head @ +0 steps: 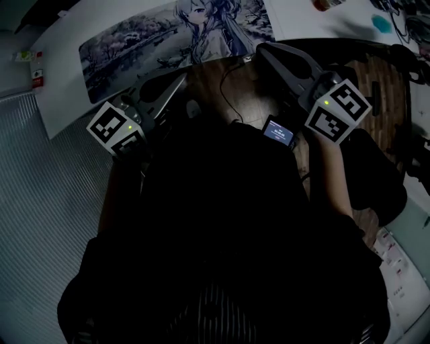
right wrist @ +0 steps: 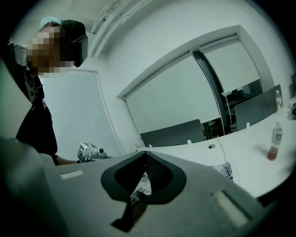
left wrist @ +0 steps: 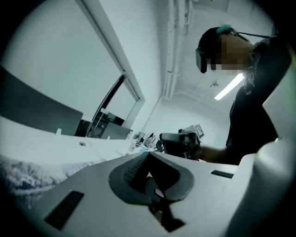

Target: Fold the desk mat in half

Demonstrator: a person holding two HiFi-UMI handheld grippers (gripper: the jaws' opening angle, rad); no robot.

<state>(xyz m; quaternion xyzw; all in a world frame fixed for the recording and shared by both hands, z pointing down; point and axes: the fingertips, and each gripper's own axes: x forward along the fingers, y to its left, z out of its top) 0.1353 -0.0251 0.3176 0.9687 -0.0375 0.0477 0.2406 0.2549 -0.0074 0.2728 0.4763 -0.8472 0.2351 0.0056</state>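
The desk mat, printed with a pale anime figure and a wintry scene, lies spread out on the white table at the top of the head view. My left gripper reaches toward the mat's near edge. Its jaws are shut with nothing in them, and a strip of the mat shows low on the left. My right gripper points at the mat's right end, shut and holding nothing. Part of the mat shows beyond it. Each gripper view catches the other gripper and the person.
A small screen device with a black cable rests on the brown surface between the grippers. A bottle of orange liquid stands on the table's far side. White sheets lie right of the mat. Ribbed grey floor is at left.
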